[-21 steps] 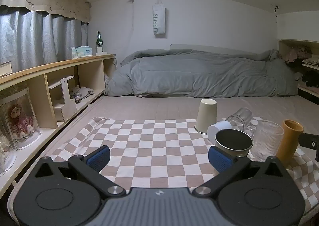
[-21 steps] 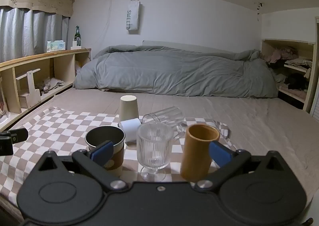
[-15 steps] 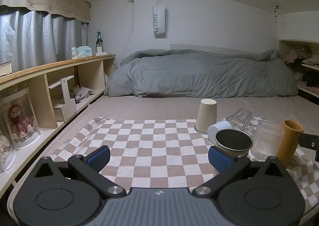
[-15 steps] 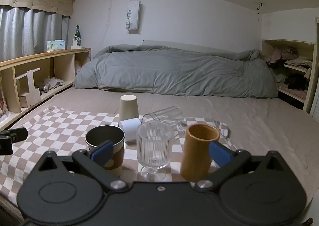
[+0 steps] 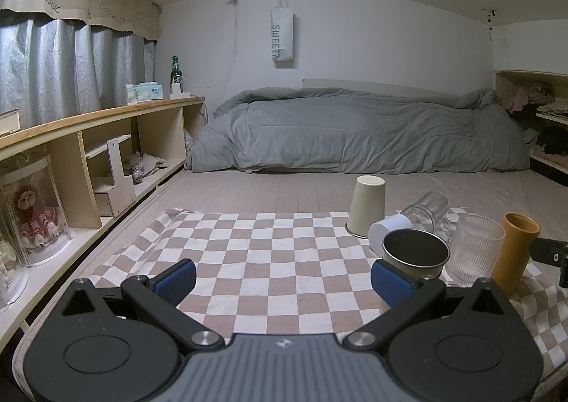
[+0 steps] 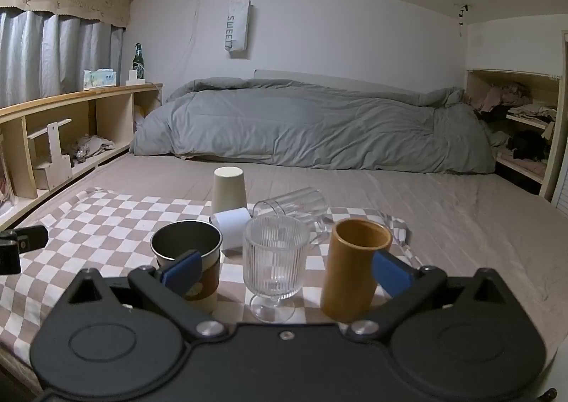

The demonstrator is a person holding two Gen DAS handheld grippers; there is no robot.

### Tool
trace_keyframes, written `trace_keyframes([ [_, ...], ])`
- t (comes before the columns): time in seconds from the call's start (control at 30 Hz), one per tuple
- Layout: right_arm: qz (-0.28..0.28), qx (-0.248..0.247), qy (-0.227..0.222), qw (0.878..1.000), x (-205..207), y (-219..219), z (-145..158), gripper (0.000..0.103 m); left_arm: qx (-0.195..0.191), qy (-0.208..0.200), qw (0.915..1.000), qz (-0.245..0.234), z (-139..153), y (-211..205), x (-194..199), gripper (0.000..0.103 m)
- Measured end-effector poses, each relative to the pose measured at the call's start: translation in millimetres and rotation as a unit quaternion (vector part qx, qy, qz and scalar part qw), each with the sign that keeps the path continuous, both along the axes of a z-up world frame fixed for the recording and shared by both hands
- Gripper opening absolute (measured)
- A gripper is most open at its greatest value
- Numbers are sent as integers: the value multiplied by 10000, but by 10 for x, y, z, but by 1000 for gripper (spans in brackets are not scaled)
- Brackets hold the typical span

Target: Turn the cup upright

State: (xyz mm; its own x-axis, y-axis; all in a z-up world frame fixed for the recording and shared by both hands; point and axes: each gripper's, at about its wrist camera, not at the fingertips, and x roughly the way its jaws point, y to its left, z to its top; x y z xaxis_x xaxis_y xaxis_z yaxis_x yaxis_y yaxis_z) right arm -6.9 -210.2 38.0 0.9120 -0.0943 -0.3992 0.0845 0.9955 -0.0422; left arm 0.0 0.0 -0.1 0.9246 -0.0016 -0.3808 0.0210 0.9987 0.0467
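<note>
Several cups stand on a checkered cloth [image 5: 269,260]. A cream cup [image 5: 366,206] [image 6: 229,190] stands upside down at the back. A white cup [image 5: 388,229] [image 6: 232,224] and a clear glass mug [image 5: 426,212] [image 6: 294,205] lie on their sides. A steel cup with a brown sleeve [image 6: 186,260] [image 5: 415,256], a ribbed glass goblet [image 6: 273,263] [image 5: 474,249] and an orange cup [image 6: 355,270] [image 5: 514,253] stand upright. My left gripper [image 5: 284,281] is open and empty, left of the cups. My right gripper [image 6: 284,270] is open and empty, just in front of the upright cups.
The cloth lies on a beige mattress [image 6: 443,210]. A grey duvet [image 5: 355,132] is heaped at the back. A wooden shelf unit [image 5: 88,153] runs along the left, with a bottle [image 5: 175,75] and a tissue box [image 5: 143,93] on top. Another shelf with clothes [image 6: 518,125] stands on the right.
</note>
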Motion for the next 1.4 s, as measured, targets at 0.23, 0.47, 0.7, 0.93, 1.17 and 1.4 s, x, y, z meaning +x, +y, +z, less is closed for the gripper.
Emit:
trace_keyframes([
  [0.23, -4, -3, 12, 10000, 25, 4, -68, 103, 9, 1, 10000, -3, -1, 1, 1, 103],
  [0.47, -5, 18, 13, 10000, 18, -12, -66, 103, 11, 1, 10000, 0, -1, 2, 1, 103],
  [0.7, -11, 14, 20, 10000, 24, -4, -65, 103, 14, -1, 10000, -8, -2, 0, 0, 103],
  [0.93, -13, 15, 24, 10000, 29, -9, -70, 103, 17, 1, 10000, -3, -1, 0, 0, 103],
  [1.17, -12, 11, 32, 10000, 35, -1, -75, 103, 17, -1, 10000, -9, -2, 0, 1, 103],
  [1.4, -15, 10, 36, 10000, 37, -2, -78, 103, 24, 0, 10000, -7, -2, -2, 1, 103],
])
